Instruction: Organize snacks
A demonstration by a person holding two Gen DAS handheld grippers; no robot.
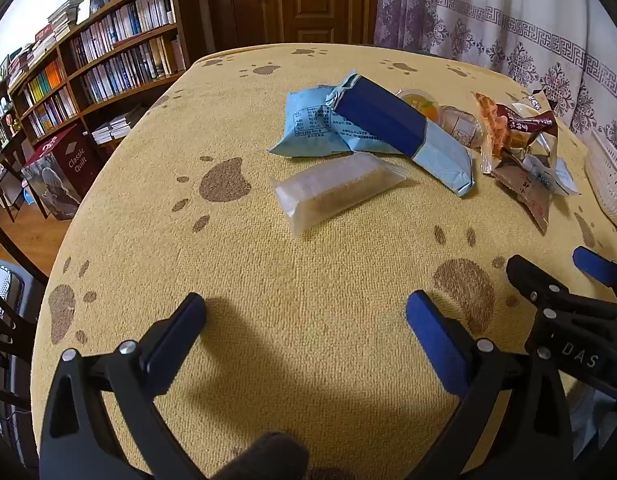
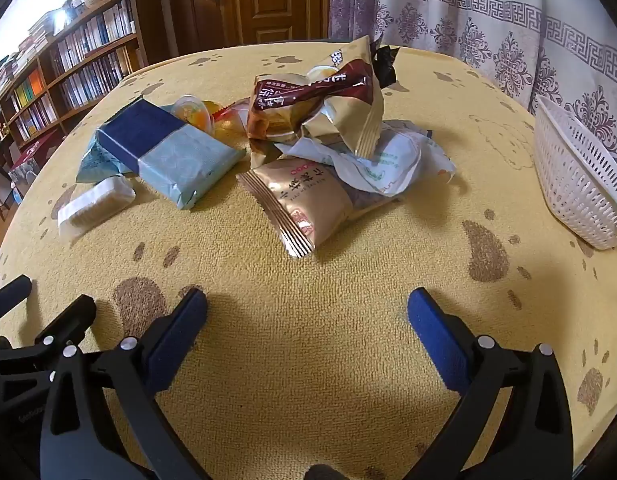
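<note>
A heap of snacks lies on the yellow paw-print tablecloth (image 1: 308,280). In the left wrist view a clear-wrapped bar (image 1: 336,190) lies nearest, with a blue packet (image 1: 392,128) and a light blue bag (image 1: 308,124) behind it. My left gripper (image 1: 306,312) is open and empty, short of the bar. In the right wrist view a gold packet (image 2: 304,208) lies nearest, with a brown-and-gold bag (image 2: 320,100), a white wrapper (image 2: 388,160), the blue packet (image 2: 168,148) and jelly cups (image 2: 192,114) behind. My right gripper (image 2: 307,308) is open and empty, short of the gold packet.
A white plastic basket (image 2: 576,176) stands at the right of the table; it also shows in the left wrist view (image 1: 608,184). A bookshelf (image 1: 100,60) stands at the left, a wooden door (image 1: 300,0) behind, curtains (image 2: 488,20) at the back right.
</note>
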